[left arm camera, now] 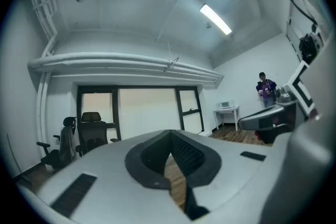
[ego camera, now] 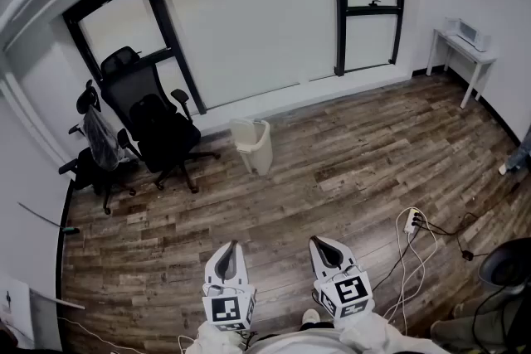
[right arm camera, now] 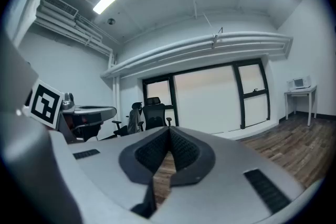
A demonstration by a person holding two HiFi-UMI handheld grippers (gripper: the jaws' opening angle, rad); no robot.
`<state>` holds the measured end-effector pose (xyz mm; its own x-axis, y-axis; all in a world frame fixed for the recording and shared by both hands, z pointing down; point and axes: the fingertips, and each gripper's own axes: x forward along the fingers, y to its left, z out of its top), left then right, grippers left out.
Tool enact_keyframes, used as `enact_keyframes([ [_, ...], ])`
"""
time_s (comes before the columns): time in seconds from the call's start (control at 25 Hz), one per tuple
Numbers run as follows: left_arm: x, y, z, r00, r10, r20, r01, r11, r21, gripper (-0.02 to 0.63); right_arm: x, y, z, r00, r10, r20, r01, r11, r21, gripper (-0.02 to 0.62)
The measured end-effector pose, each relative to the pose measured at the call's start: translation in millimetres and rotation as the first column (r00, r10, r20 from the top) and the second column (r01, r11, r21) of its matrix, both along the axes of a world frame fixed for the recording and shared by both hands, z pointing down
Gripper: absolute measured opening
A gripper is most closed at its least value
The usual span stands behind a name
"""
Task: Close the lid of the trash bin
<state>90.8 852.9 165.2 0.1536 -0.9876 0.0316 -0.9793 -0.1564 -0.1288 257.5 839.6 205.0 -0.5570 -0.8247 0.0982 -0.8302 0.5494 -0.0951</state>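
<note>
Where the trash bin stands: the trash bin [ego camera: 253, 147] is upright on the wood floor [ego camera: 357, 166], straight ahead of the two claws and well apart from both, a little nearer the left claw's line than the right's.
Lid: too small in the head view to tell how it sits; neither gripper view shows the bin.
Left claw [ego camera: 231, 246]: low and close to the person's body, tip pointing forward toward the bin. In the left gripper view [left arm camera: 170, 136] the jaws meet at their tips with nothing between them; only floor shows through the slit behind.
Right claw [ego camera: 320, 244]: just beside the left claw, on its right and level with it. In the right gripper view [right arm camera: 169, 132] the jaws are likewise together at the tips and hold nothing.
Office chairs [ego camera: 158, 124]: ahead and to the left of the left claw, near the bin's left side.
White table [ego camera: 463, 46]: far ahead and to the right of the right claw, against the wall.
Power strip [ego camera: 412, 220]: on the floor near the right claw's right side, with cables trailing from it.
Person [left arm camera: 265, 89]: standing far off, beyond the right claw.
</note>
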Motion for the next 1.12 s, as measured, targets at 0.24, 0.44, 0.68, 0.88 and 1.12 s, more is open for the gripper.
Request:
enact_keyframes([
  [0.24,22,-24,-4,1.0,-0.017,-0.003,0.017,1.0,-0.002,0.008,23,-22,-10,0.999,-0.017,0.035,0.016,1.0,0.015,0.023],
  [0.44,47,-47,-7,1.0,-0.002,0.004,0.002,1.0,0.019,0.008,41,-36,-11,0.999,-0.025,0.045,0.024,0.999,0.027,0.023],
  [0.68,58,-87,1,1.0,0.029,-0.004,-0.029,0.999,0.027,0.008,48,-71,-2,1.0,-0.008,0.025,0.008,1.0,0.013,0.023],
  [0.88,44,-145,23,0.999,0.03,0.024,-0.031,0.998,0.05,0.008,32,-126,1,1.0,0.004,0.006,-0.004,1.0,0.003,0.023],
  [1.12,-14,-225,10,1.0,0.01,0.016,-0.011,0.999,0.04,0.008,-40,-211,-8,0.999,-0.041,0.003,0.041,0.999,-0.023,0.023],
])
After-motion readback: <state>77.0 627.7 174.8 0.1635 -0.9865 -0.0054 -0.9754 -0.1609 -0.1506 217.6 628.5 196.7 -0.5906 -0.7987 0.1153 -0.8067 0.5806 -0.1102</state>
